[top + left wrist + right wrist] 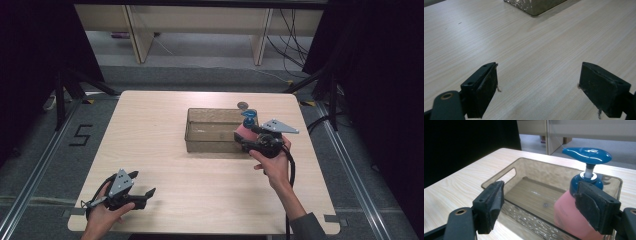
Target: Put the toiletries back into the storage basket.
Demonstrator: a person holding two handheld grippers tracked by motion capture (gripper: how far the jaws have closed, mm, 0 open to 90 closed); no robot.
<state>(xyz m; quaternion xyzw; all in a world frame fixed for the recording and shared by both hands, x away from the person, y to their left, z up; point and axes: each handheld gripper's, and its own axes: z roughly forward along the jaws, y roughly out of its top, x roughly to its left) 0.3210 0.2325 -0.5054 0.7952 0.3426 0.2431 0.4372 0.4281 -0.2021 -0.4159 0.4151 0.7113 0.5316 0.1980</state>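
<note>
Your right gripper (541, 205) hangs over the near right end of the clear bin (499, 178), jaws spread wide; the pink pump bottle (569, 217) stands upright inside the bin, right against the inner face of your right-hand finger (594, 207), well apart from the other; whether they touch, you cannot tell; your left gripper (539, 87) rests low over the bare table (536, 50), wide apart, gripping nothing.
</note>
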